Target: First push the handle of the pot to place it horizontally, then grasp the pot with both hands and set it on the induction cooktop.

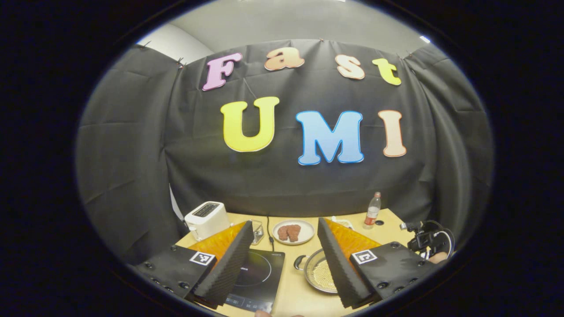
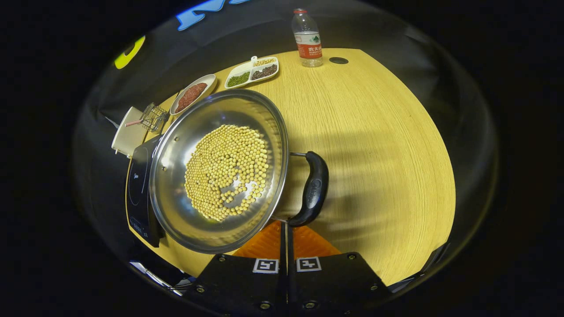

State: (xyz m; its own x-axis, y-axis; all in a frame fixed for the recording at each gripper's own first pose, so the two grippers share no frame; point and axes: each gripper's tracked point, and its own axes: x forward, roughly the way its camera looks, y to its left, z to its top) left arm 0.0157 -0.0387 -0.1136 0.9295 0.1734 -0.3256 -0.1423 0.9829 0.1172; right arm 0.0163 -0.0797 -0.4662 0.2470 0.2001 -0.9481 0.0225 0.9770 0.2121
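A steel pot (image 2: 176, 211) holding yellow beans (image 2: 227, 171) stands on the wooden table (image 2: 374, 154). Its black side handle (image 2: 313, 189) faces right in the right gripper view. My right gripper (image 2: 285, 224) is shut with nothing between its fingers, and its tips are at the handle's lower end. The black induction cooktop (image 2: 137, 193) lies just left of the pot. In the left gripper view my left gripper (image 1: 284, 221) is open wide above the table, with the cooktop (image 1: 257, 273) and the pot (image 1: 318, 269) between its fingers. The pot's other handle (image 1: 299, 262) points toward the cooktop.
At the back of the table stand a white toaster (image 1: 206, 219), a plate of meat (image 1: 293, 232), a divided dish of beans (image 2: 252, 71) and a water bottle (image 2: 307, 37). A wire-wrapped glass (image 2: 154, 116) sits by the toaster. The other gripper (image 1: 425, 242) shows at the right edge.
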